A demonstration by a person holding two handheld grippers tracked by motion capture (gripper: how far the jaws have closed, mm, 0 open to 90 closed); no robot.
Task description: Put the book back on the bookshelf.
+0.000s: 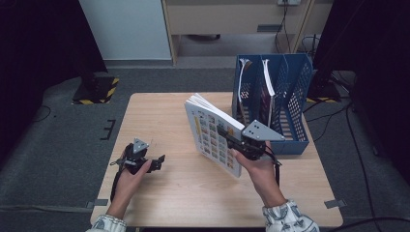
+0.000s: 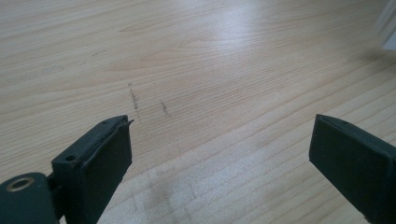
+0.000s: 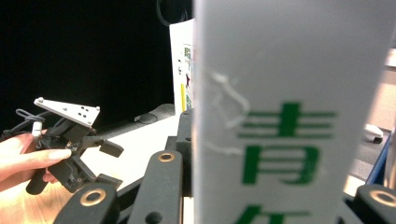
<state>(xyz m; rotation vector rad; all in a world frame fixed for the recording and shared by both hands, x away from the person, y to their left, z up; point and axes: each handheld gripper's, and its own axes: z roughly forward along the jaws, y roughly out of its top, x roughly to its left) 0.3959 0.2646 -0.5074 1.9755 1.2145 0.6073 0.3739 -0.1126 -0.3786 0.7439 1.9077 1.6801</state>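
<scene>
Book (image 1: pixel 212 133), one, white cover with grid of coloured pictures, clamped by spine in right gripper (image 1: pixel 231 137), tilted, lifted clear of wooden table (image 1: pixel 159 116). Same book's white spine with green characters (image 3: pixel 289 116) stands between right jaws. Blue file rack (image 1: pixel 295 96), one, just beyond right gripper, two books (image 1: pixel 267 87) upright inside. Left gripper (image 1: pixel 157 162) well apart to left, jaws spread wide, nothing between, low over bare tabletop (image 2: pixel 210 70).
</scene>
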